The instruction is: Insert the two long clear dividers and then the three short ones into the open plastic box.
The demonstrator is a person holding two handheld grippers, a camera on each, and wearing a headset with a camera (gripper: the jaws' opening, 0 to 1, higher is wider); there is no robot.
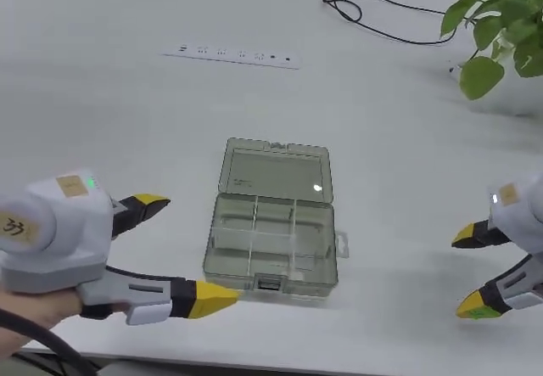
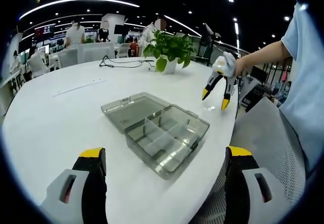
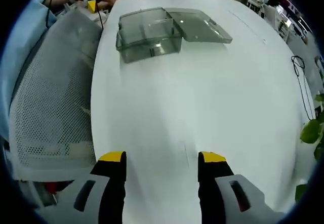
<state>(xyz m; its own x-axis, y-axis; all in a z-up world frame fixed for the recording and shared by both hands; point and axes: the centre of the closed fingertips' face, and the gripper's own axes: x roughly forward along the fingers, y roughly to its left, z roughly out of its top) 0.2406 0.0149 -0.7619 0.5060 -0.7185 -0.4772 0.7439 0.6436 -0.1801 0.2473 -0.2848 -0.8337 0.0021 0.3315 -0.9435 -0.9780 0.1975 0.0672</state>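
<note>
The smoky clear plastic box (image 1: 227,267) lies open in the middle of the white table, its lid (image 1: 276,168) flat behind it. Clear dividers (image 1: 254,215) stand inside and split it into several compartments. My left gripper (image 1: 199,247) is open just left of the box's front corner, holding nothing. My right gripper (image 1: 460,277) is open well to the right of the box, also holding nothing. In the left gripper view the box (image 2: 167,133) sits ahead of the open gripper (image 2: 165,155), with the right gripper (image 2: 217,90) beyond. In the right gripper view the box (image 3: 149,34) is far ahead of the open gripper (image 3: 162,158).
A white power strip (image 1: 233,55) lies at the back of the table, a black cable (image 1: 373,7) coils at the back right, and a potted plant (image 1: 501,28) stands at the right edge. A mesh chair (image 3: 50,97) is beside the table's near edge.
</note>
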